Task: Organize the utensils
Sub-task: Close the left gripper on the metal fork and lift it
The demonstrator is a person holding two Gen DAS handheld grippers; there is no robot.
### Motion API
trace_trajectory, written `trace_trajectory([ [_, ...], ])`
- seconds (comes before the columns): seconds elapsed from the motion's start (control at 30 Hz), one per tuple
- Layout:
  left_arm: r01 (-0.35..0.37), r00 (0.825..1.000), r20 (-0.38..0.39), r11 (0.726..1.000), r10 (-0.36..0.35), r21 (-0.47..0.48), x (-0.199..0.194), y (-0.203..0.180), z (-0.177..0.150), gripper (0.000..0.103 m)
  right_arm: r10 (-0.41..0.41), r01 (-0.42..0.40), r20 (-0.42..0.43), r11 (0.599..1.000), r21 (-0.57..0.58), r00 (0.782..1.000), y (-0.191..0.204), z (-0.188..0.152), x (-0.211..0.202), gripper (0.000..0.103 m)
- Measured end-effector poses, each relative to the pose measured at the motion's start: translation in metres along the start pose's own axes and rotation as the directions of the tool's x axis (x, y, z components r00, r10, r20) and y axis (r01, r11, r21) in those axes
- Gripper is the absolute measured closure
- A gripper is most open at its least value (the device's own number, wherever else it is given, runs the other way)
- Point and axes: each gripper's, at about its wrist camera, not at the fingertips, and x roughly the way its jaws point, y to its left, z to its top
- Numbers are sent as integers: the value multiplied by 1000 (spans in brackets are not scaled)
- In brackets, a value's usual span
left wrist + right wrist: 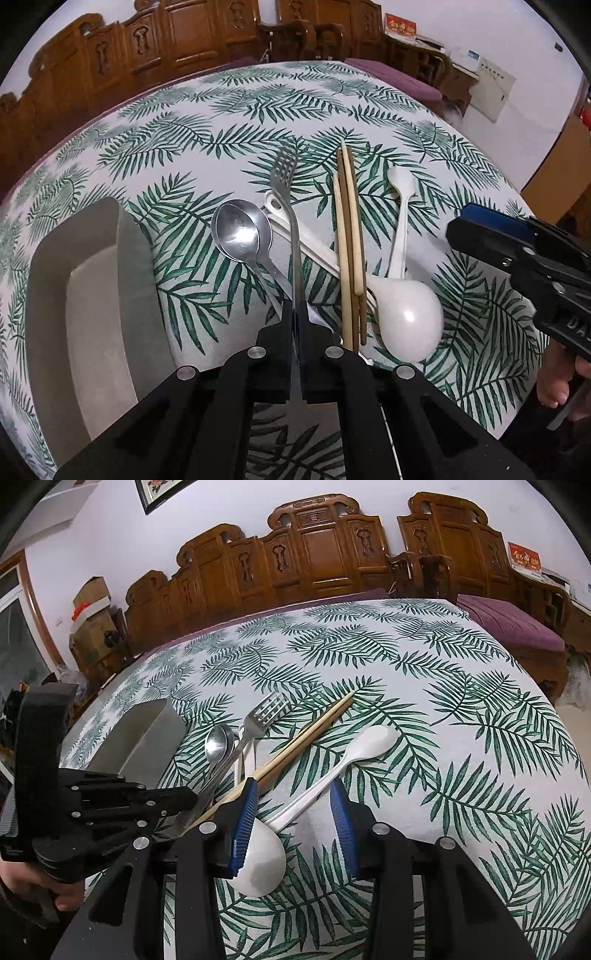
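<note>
Left wrist view, left gripper angled down, clamped on fork handle

Tablecloth: white with a dark green palm-frond print. Tray, at nine o'clock of the utensils: pale grey. Fork and spoon: shiny silver. Chopsticks: tan and brown. Ladle: white. Right gripper: black with blue pads.

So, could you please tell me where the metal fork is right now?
In the left wrist view the fork is centre frame, its handle clamped in the left claw, tines pointing away, between the metal spoons and the chopsticks.
</note>
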Motion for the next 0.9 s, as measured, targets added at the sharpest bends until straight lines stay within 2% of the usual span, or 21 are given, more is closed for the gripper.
trace_trajectory([
  [0.1, -8, 1000, -1, 1000, 8, 8, 5, -1, 7, 100, 3, -4, 3, 1000, 4, 1000, -1, 0, -1, 60],
  [0.13, -14, 1000, -3, 1000, 14, 12, 7, -2, 10, 96, 5, -5, 3, 1000, 5, 1000, -2, 0, -1, 60],
  [0.17, -17, 1000, -5, 1000, 17, 14, 9, -2, 13, 86, 5, -5, 4, 1000, 6, 1000, -2, 0, -2, 60],
  [0.23, -17, 1000, 4, 1000, 17, 12, 12, -2, 21, 74, 6, -6, 4, 1000, 10, 1000, -4, 0, -2, 60],
  [0.5, -55, 999, 7, 997, 54, 56, 25, -1, 42, 73, 12, -12, 6, 1000, 21, 1000, -6, 2, -2, 60],
  [0.57, -43, 999, 1, 998, 43, 56, 26, 1, 45, 85, 13, -13, 7, 1000, 20, 1000, -6, 1, -2, 60],
  [0.6, -27, 1000, -7, 998, 28, 53, 27, 2, 46, 87, 13, -13, 7, 1000, 19, 1000, -5, 1, -2, 60],
  [0.77, -11, 1000, -20, 999, 12, 45, 29, 3, 50, 87, 13, -13, 6, 1000, 19, 1000, -5, 1, -2, 60],
  [0.9, 12, 997, -75, 1000, -11, 16, 29, 8, 52, 91, 12, -12, 5, 1000, 22, 1000, -6, 1, -2, 60],
])
